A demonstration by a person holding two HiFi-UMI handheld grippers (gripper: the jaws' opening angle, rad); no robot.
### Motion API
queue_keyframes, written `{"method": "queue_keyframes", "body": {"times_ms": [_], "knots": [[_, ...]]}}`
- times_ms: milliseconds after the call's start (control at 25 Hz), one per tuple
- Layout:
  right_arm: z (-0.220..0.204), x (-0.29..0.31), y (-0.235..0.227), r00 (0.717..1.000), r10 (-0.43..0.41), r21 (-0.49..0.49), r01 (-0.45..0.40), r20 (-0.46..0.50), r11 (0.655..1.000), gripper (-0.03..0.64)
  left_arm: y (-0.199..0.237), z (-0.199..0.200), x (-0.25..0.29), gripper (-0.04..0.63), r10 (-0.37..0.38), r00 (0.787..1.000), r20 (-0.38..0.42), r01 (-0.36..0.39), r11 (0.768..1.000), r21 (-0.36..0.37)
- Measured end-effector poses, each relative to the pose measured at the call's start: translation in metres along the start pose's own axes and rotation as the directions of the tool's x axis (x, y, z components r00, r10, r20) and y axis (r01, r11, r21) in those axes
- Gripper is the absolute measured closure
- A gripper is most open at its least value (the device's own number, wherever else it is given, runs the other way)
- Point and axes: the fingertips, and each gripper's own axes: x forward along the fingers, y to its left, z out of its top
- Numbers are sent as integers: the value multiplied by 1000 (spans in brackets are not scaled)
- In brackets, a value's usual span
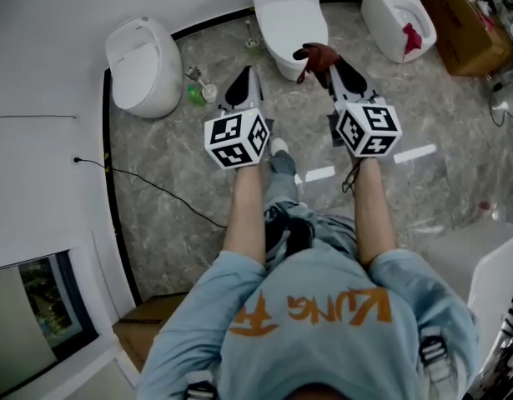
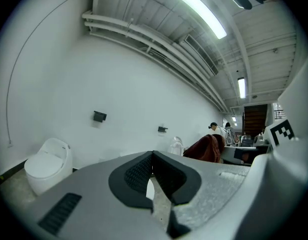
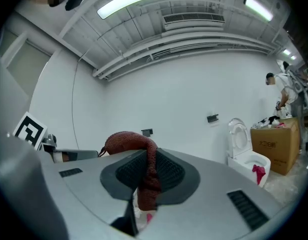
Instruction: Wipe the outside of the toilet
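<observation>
A white toilet [image 1: 289,19] with its lid down stands against the far wall, straight ahead of both grippers. My right gripper [image 1: 334,67] is shut on a dark red cloth [image 1: 317,54] just in front of the bowl's right side. In the right gripper view the cloth [image 3: 127,142] bulges up over the jaws and hangs down between them at the gripper [image 3: 147,158]. My left gripper [image 1: 247,73] hovers left of the bowl, shut with nothing in it, its pads meeting at the tip [image 2: 152,155]. The cloth [image 2: 206,148] shows to the right in the left gripper view.
A round closed toilet [image 1: 143,65] stands at the left and an open toilet [image 1: 396,13] with a pink rag [image 1: 413,37] in it at the right. A cardboard box [image 1: 462,25] sits beyond it. A green bottle [image 1: 195,95] lies on the floor. People [image 3: 281,90] stand far off.
</observation>
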Motion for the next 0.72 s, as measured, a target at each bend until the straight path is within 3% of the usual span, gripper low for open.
{"method": "queue_keyframes", "body": {"times_ms": [120, 240, 440, 720], "knots": [[4, 34, 0, 1000, 25, -39, -26, -14, 999, 563, 28, -1, 23, 601, 34, 999, -5, -35, 999, -36], [12, 60, -27, 1000, -16, -58, 16, 5, 998, 563, 40, -13, 59, 601, 33, 999, -40, -36, 997, -67], [-6, 113, -72, 995, -105, -4, 105, 1, 995, 563, 52, -45, 126, 601, -18, 991, -134, 3, 994, -108], [-44, 204, -115, 984, -167, 46, 171, -68, 984, 565, 113, -99, 200, 601, -7, 960, -278, -44, 983, -178]]}}
